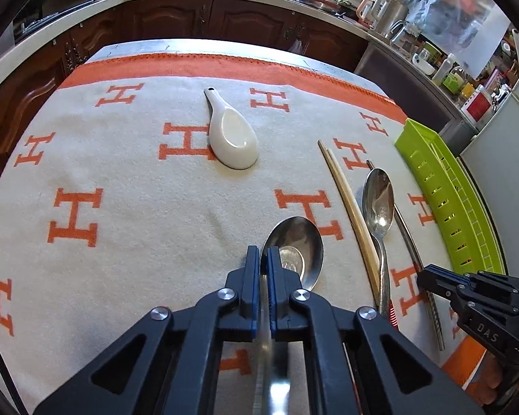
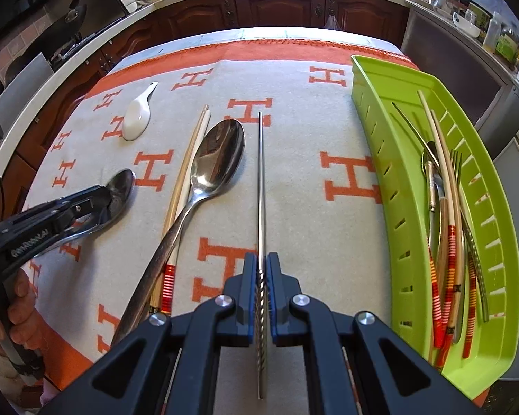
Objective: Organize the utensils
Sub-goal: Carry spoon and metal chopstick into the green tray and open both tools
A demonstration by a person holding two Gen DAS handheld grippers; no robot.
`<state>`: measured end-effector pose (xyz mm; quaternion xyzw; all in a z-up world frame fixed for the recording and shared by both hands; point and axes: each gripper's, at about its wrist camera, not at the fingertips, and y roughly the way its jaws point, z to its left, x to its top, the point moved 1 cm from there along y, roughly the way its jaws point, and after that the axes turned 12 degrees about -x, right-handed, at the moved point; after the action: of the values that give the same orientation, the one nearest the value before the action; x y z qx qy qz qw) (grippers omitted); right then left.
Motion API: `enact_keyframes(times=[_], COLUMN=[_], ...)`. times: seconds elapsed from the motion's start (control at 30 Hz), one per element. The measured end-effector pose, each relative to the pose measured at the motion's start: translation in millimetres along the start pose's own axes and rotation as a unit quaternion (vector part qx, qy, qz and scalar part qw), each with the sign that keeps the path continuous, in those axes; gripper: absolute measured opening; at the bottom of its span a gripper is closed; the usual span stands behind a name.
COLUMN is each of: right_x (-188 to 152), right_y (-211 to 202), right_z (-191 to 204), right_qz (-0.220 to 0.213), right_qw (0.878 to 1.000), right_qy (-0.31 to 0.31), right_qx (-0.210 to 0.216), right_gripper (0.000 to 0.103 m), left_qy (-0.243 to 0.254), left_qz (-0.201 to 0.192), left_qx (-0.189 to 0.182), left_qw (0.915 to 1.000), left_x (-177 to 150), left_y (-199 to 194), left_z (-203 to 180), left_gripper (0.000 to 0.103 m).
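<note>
The left gripper (image 1: pixel 263 252) is pinched onto the handle of a steel spoon (image 1: pixel 294 247), its blue pads almost touching with only the thin handle between them. The spoon's bowl sticks out ahead of the fingertips, face up and mirror-bright, just above or on the cloth; which one cannot be told. Seen from the right wrist camera, this gripper reaches in low from the left side of the table, nearly level, with the person's fingers wrapped round its grip.

The right gripper (image 2: pixel 262 259) is likewise clamped tight, on a metal chopstick (image 2: pixel 260 180). The stick runs straight forward between the jaws, twisted and ridged at the held end, smooth and slim toward the tip, pointing at the far edge of the table. From the left wrist camera this gripper sits low at the right, beside the tray.

Between the two grippers lie a larger steel spoon (image 2: pixel 218 159), bowl up, and a pair of pale wooden chopsticks (image 2: pixel 187 166) with red-striped ends, the spoon's handle crossing over them. Farther off rests a white ceramic spoon (image 1: pixel 233 138), handle pointing away.

Everything lies on a cream blanket (image 1: pixel 121 180) patterned with orange H letters. At the right edge stands a lime-green slotted tray (image 2: pixel 373 131) holding chopsticks, a fork and other cutlery, piled lengthwise
</note>
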<state>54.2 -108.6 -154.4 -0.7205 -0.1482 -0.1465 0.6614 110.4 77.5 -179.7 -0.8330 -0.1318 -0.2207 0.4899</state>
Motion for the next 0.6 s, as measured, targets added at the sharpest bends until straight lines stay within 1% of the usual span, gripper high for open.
enact_keyframes(times=[0.1,0.2,0.3,0.43,0.57,0.6], right_x=[-1.5,-1.4,-0.9,0.2,1.6,2.0], right_y=[-7.8,-21.4,-36.3,-54.7,-68.7,-69.3], right_z=[-6.4,-15.8,-26.7,-44.3,-71.8,-76.9], right_qz=[-0.005,-0.018,-0.033,-0.053,-0.075,-0.078], right_qw=[1.0,0.999,0.998,0.996,0.993,0.993], right_qy=[0.018,0.032,0.049,0.068,0.088,0.09], right_qx=[0.014,0.023,0.031,0.039,0.027,0.024], right_gripper=[0.005,0.005,0.005,0.005,0.005,0.005], left_qy=[-0.003,0.001,0.002,0.014,0.034,0.043], left_qz=[0.003,0.002,-0.003,-0.012,-0.018,-0.019], left_qx=[-0.009,-0.013,-0.025,-0.04,-0.061,-0.065], left_qw=[0.9999,0.9999,0.9997,0.999,0.9974,0.9968], left_x=[-0.5,1.2,3.8,11.6,24.8,30.1], left_y=[-6.3,-15.8,-26.4,-40.2,-49.4,-49.4], left_z=[-3.7,-12.2,-23.3,-46.7,-78.1,-91.1], left_gripper=[0.0,0.0,0.0,0.0,0.0,0.0])
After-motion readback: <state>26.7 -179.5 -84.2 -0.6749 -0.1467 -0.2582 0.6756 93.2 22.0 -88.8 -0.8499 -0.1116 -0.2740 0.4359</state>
